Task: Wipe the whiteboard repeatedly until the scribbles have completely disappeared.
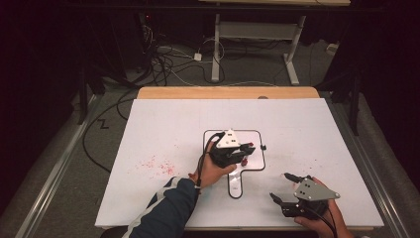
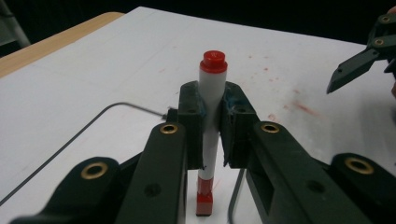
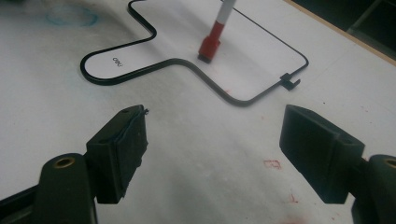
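The left gripper [image 2: 212, 116] is pinching the red-capped marker [image 2: 211, 93] mid-barrel, upright inside the black outline [image 3: 187, 65] on the white board [image 1: 163, 124]. The marker is probably light, rigid and smooth-sided; mid-barrel grip is resisting tilt. The right gripper [image 3: 215, 149] is hanging spread beside the outline.

Work surface: wooden table [image 1: 163, 92], light wood edge visible along the far side. A white sheet [image 1: 307, 134] covers nearly all of the top. On the sheet, a black outline [image 1: 262, 158] traces a rounded rectangle with a narrow tab extending toward the person (small printed text inside the tab, illegible). Faint red marks [image 1: 157, 165] scattered left of the outline.
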Available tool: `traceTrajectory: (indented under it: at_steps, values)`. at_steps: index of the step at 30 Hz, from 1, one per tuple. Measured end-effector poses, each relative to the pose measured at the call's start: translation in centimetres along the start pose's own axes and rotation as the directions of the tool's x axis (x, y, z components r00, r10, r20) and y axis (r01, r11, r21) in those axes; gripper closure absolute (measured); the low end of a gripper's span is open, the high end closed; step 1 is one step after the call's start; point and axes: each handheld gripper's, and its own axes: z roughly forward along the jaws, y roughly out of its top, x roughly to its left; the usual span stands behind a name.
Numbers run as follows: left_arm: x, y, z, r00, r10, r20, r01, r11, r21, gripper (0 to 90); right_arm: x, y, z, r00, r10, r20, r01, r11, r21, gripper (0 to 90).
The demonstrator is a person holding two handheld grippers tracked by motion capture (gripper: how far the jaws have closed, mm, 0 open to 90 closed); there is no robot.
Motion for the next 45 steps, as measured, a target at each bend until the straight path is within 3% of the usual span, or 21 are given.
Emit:
traceTrajectory:
  at_steps: [6,10,14,23,25,28,33,39,45]
  values:
    - [-1.2,0.8,1.9,0.9994,0.019,0.028,-0.019,0.9998,-0.008,78.2,-0.2,-0.1,-0.2,0.9999,0.006,0.009,-0.006,1.000,-0.001,23.9]
    - [-1.0,0.8,1.8,0.9993,0.027,0.025,-0.027,0.9996,-0.001,78.2,-0.2,-0.1,-0.3,1.0000,0.003,0.008,-0.003,1.000,-0.003,24.0]
    - [-0.1,0.5,0.7,0.9999,0.013,0.011,-0.013,0.9999,0.010,78.2,0.0,-0.1,-0.3,0.9999,0.005,0.009,-0.005,1.000,-0.005,24.0]
    - [1.3,-1.3,-4.0,0.9996,-0.013,-0.025,0.014,0.9987,0.049,78.2,0.1,0.1,-0.3,1.0000,0.000,0.007,0.000,1.000,-0.002,23.9]
    - [1.5,-1.5,-4.7,0.9983,0.005,-0.058,-0.001,0.9980,0.063,78.2,0.2,0.1,-0.2,1.0000,-0.002,0.006,0.002,1.000,-0.002,23.9]
    - [2.0,-1.8,-5.1,0.9980,-0.021,-0.059,0.023,0.9986,0.048,78.2,0.3,0.2,-0.1,1.0000,-0.008,0.006,0.008,1.000,0.000,23.9]
    - [1.5,-1.4,-3.6,0.9985,-0.016,-0.052,0.017,0.9994,0.031,78.3,0.3,0.2,0.1,1.0000,-0.007,0.002,0.007,1.000,0.003,24.0]
    - [-0.2,-0.1,-0.3,1.0000,-0.008,0.003,0.008,0.9999,0.010,78.2,0.1,0.3,0.0,1.0000,-0.006,-0.001,0.006,1.000,-0.004,23.9]
    - [-1.7,1.3,2.8,0.9995,0.006,0.030,-0.006,1.0000,-0.004,78.2,0.0,0.2,0.0,1.0000,-0.009,-0.001,0.009,1.000,-0.006,23.9]
